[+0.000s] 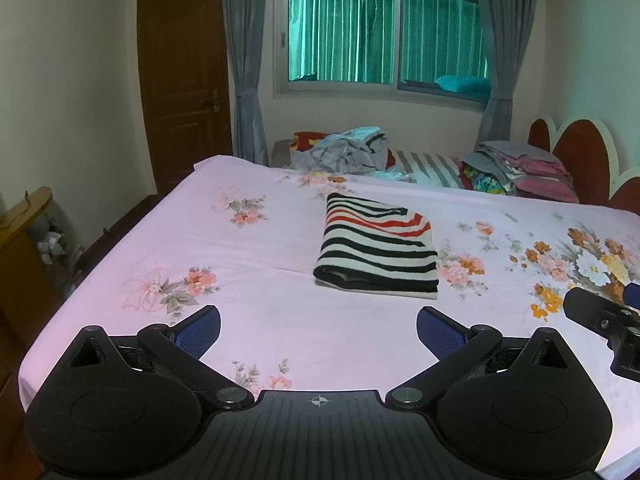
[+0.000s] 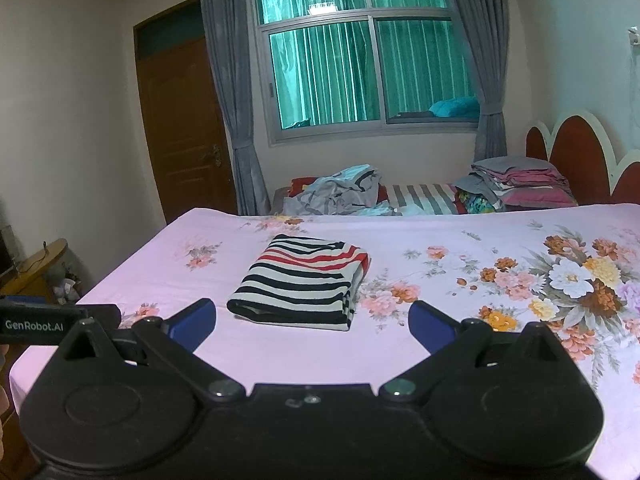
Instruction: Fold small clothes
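Lying folded into a compact rectangle, the striped garment (image 1: 378, 246) sits near the middle of the left wrist frame on the pink floral bed sheet (image 1: 260, 320), its black, white and red bands running across it and its thick folded edge turned toward the camera. Below it, at the bottom of that frame, the left gripper (image 1: 318, 330) hovers over the sheet with its jaws spread wide and nothing between its blue pads (image 1: 198, 330). At the right edge of the same frame a black part of the right gripper (image 1: 600, 316) pokes in above the flower print. In the right wrist view the same garment (image 2: 300, 280) lies just left of centre, and the right gripper (image 2: 312, 326) fills the bottom of the frame, its jaws likewise wide apart and holding nothing, short of the cloth and not touching it. Beyond the far edge of the bed, in the upper middle of the frame, a loose heap of clothes (image 2: 340, 192) rests left of a neat stack of folded clothes (image 2: 520, 184), under a curtained window (image 2: 368, 68).
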Tool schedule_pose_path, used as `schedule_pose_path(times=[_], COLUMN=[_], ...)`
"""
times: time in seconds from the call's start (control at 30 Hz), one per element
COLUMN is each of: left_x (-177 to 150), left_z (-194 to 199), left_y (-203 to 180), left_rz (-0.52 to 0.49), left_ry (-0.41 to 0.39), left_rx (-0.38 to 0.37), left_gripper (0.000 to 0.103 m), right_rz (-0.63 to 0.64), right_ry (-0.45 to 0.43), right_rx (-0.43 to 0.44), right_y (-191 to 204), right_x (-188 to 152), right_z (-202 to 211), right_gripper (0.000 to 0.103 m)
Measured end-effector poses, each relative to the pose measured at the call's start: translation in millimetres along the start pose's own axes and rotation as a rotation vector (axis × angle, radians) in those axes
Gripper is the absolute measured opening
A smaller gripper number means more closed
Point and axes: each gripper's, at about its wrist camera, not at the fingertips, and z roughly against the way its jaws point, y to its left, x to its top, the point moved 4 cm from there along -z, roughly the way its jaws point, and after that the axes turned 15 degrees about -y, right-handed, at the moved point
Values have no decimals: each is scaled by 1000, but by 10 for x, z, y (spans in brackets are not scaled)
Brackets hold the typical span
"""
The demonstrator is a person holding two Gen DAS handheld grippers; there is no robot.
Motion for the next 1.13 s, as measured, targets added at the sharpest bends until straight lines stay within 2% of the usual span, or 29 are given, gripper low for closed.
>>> schedule_pose_path(times=[0.7,0.83,0.97,1.13], left_x=[8,9,5,26], left_z=[-10,-55,-141,-440], left_y=[21,-8,-69,-90], left_rz=[-3,-11,-23,-7], left_ry=[1,7,-1,12], left_rx=[1,-18,-45,-24], left_gripper=[103,103,103,103], right_rz=[4,5,0,-6], right_ry=[8,10,22,50], right_rx=[9,8,4,-18], right_y=[56,63,7,-123], right_x=[-7,-19,-60,-142], right_z=[-14,-21,-85,-234], right_gripper=[103,103,103,103])
